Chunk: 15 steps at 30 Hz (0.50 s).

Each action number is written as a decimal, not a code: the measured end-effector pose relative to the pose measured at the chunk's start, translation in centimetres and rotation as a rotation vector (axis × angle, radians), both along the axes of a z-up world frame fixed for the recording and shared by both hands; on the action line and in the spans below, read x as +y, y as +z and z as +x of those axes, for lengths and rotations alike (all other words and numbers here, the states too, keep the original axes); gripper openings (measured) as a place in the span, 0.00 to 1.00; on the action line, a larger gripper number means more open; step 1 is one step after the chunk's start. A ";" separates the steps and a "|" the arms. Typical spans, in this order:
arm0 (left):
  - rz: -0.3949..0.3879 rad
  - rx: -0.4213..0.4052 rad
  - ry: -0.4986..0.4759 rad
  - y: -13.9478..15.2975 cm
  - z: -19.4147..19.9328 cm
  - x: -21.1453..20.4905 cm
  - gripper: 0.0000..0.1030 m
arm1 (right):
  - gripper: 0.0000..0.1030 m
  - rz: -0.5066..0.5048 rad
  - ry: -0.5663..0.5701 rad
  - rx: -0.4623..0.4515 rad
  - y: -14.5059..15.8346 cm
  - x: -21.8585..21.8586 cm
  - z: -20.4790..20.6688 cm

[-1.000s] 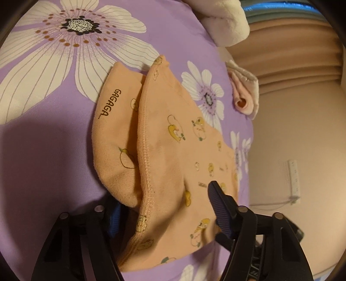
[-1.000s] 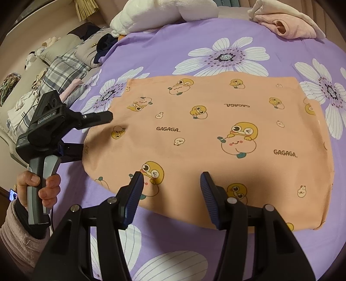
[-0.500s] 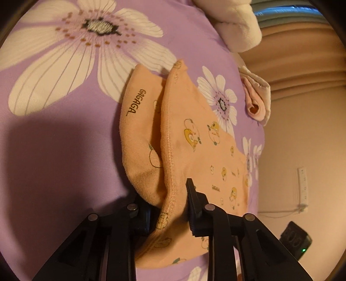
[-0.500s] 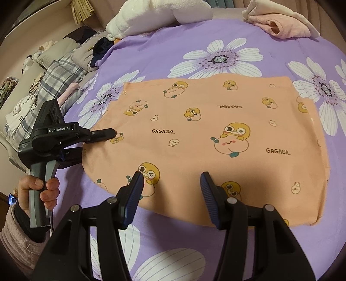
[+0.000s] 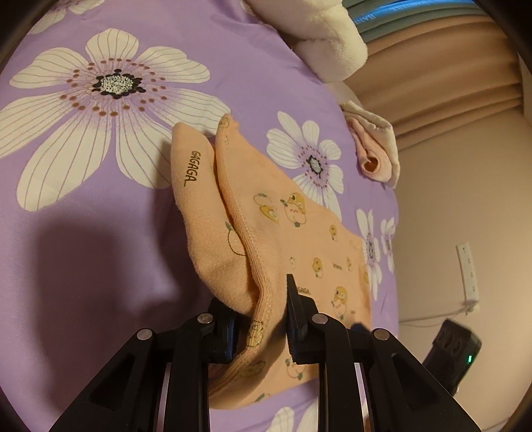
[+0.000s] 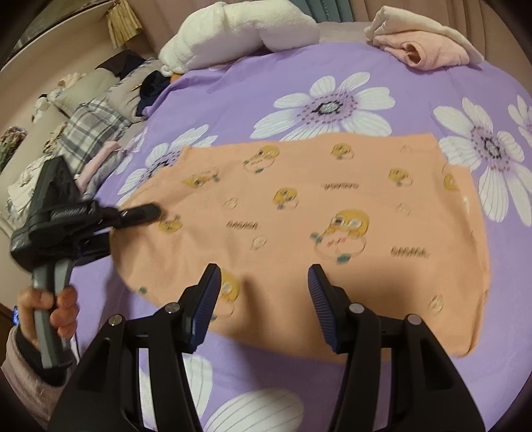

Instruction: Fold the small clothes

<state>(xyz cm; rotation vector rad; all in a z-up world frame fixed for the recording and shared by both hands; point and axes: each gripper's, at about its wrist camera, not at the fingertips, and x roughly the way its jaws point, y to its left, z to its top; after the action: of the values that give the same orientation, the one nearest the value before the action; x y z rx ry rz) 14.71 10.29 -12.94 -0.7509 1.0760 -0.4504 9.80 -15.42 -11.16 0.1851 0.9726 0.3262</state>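
An orange garment (image 6: 316, 226) printed with yellow cartoon chicks and "GAGAGA" lies flat on the purple flowered bedspread (image 6: 332, 73). My left gripper (image 5: 261, 299) is shut on the garment's left hem (image 5: 252, 246), lifting the edge so the fabric folds up. In the right wrist view the left gripper (image 6: 143, 212) sits at the garment's left edge. My right gripper (image 6: 264, 282) is open and empty, hovering over the garment's near edge.
A white plush pillow (image 6: 239, 30) and a folded pink garment (image 6: 429, 46) lie at the far side of the bed. Plaid and grey bedding (image 6: 93, 133) is piled off the left edge. A wall and outlet (image 5: 467, 269) lie beyond the bed.
My left gripper has closed on the garment's hem and lifted it slightly. My right gripper has stayed open and moved a little forward over the near edge.
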 end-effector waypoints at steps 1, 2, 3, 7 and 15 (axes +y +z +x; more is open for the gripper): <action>0.003 -0.003 0.002 0.1 0.0 0.0 0.20 | 0.53 -0.006 -0.007 0.004 0.0 0.0 0.5; 0.003 -0.005 0.002 0.1 0.0 0.0 0.20 | 0.53 -0.008 -0.018 0.017 -0.1 0.0 1.5; 0.004 -0.007 0.002 0.1 0.0 -0.1 0.20 | 0.53 -0.002 -0.024 0.025 -0.2 -0.1 2.3; 0.017 -0.014 -0.002 0.3 -0.1 -0.1 0.20 | 0.50 0.016 -0.057 0.051 -0.8 0.0 5.5; 0.049 -0.041 -0.021 1.0 0.2 -0.5 0.20 | 0.32 -0.013 -0.058 0.061 -2.3 1.9 10.3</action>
<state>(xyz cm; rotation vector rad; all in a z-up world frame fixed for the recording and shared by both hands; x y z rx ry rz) 14.89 9.84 -11.91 -0.6853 1.0542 -0.4541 20.15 -13.56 -13.49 0.2118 1.0274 0.2623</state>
